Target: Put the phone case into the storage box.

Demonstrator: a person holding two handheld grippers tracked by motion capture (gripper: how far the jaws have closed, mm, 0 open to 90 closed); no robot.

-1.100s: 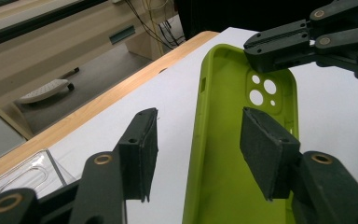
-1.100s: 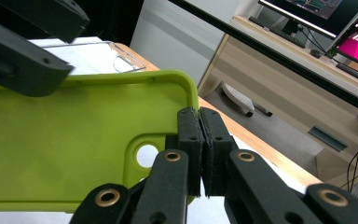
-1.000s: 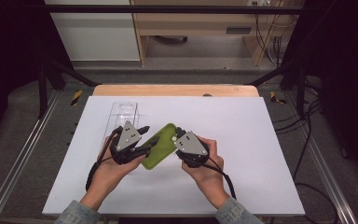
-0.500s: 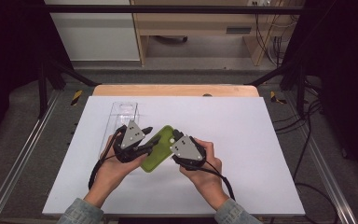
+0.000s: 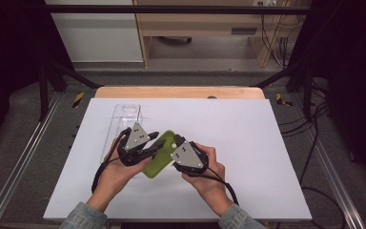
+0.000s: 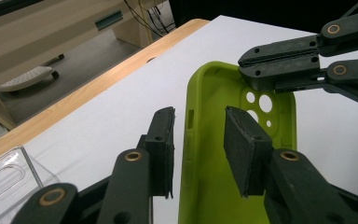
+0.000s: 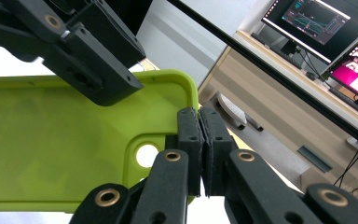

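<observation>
Green phone case point(image 5: 158, 157) held up over the white table point(image 5: 248, 143), near the person's edge, between both grippers. Right gripper point(image 7: 200, 135) jaws pressed together, pinching the case's side wall next to the camera cutout; in the left gripper view it comes in from upper right point(image 6: 279, 63) and bites the case rim point(image 6: 223, 154) by the round lens holes. Left gripper point(image 6: 198, 149) jaws spread, straddling the case's long edge: one pad outside the wall, the other inside over the case's inner face, gap visible on both sides, cannot tell if either pad touches. In the high view left gripper point(image 5: 152, 145) sits at the case's left side, right gripper point(image 5: 174, 148) at its right, hands close together. Case open side faces the gripper cameras, inner surface showing, camera end pointing away from the person. Clear plastic box point(image 5: 124, 126) lies on the table just behind the left hand point(image 5: 116, 167), corner of it also at bottom left of left gripper view point(image 6: 9, 172). Right hand point(image 5: 209, 169) just right of the case
</observation>
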